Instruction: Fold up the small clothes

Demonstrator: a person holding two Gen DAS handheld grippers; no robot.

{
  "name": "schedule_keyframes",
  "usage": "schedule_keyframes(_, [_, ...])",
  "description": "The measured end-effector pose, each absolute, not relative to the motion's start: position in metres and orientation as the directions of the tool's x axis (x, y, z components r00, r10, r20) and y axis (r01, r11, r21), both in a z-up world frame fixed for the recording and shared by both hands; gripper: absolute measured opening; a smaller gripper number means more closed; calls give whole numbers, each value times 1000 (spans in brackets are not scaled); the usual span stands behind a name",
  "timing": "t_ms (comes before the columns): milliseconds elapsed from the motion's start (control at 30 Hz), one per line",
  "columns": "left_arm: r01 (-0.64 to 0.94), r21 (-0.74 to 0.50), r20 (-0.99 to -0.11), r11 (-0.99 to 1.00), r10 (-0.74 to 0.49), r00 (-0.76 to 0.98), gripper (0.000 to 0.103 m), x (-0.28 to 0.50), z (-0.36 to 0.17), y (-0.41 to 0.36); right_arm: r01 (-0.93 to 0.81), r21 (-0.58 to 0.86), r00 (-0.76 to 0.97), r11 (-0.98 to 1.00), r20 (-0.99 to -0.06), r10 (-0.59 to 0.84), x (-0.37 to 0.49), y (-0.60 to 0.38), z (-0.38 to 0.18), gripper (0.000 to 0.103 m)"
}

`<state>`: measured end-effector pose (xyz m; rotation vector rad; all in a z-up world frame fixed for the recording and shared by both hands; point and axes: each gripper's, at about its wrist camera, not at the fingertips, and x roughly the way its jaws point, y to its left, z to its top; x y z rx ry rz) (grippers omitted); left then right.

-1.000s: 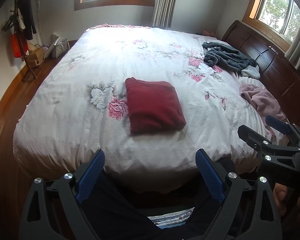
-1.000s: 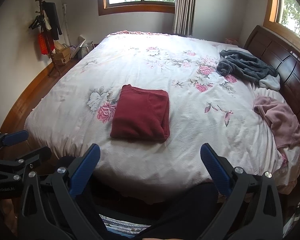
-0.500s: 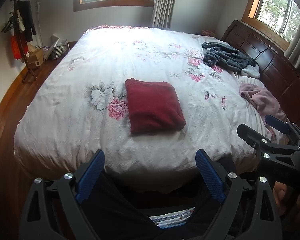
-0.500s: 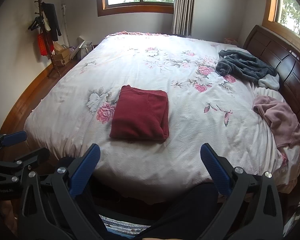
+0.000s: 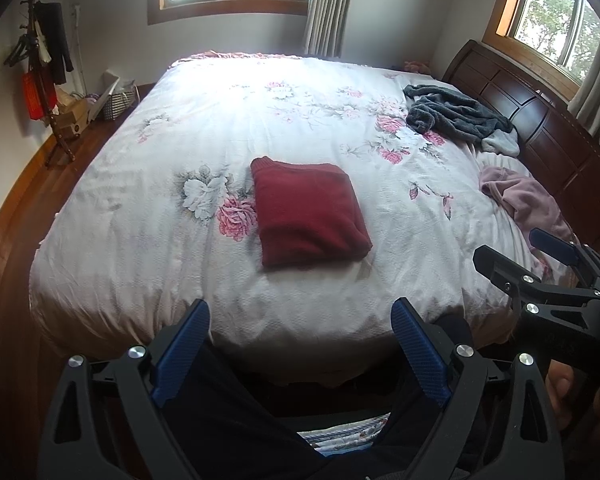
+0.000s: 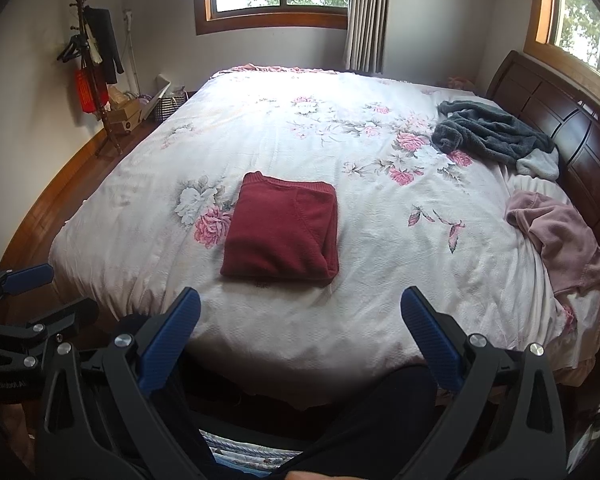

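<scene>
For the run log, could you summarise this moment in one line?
red garment: folded on bed | left gripper: open | right gripper: open

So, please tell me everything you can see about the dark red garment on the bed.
The dark red garment is folded into a neat, nearly square packet with several layers. It looks like soft knitted fabric, with a ribbed edge along the far side and a seam running diagonally across the top layer. It lies flat on the flowered white bed cover, near the front middle of the bed, beside a printed pink rose. Nothing else touches it; both claws are open and held back from it.
</scene>
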<state>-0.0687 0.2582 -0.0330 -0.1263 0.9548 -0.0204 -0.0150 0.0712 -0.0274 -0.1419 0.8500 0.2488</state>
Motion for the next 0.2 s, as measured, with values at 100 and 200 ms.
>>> schedule_keyframes(100, [-37, -116, -812, 993, -73, 579, 92, -69, -32, 259, -270, -24, 638, 963, -753, 160, -17, 73, -26, 100])
schedule_keyframes(200, [-37, -116, -812, 993, -73, 579, 92, -69, -32, 259, -269, -21, 639, 963, -752, 162, -18, 75, -25, 100])
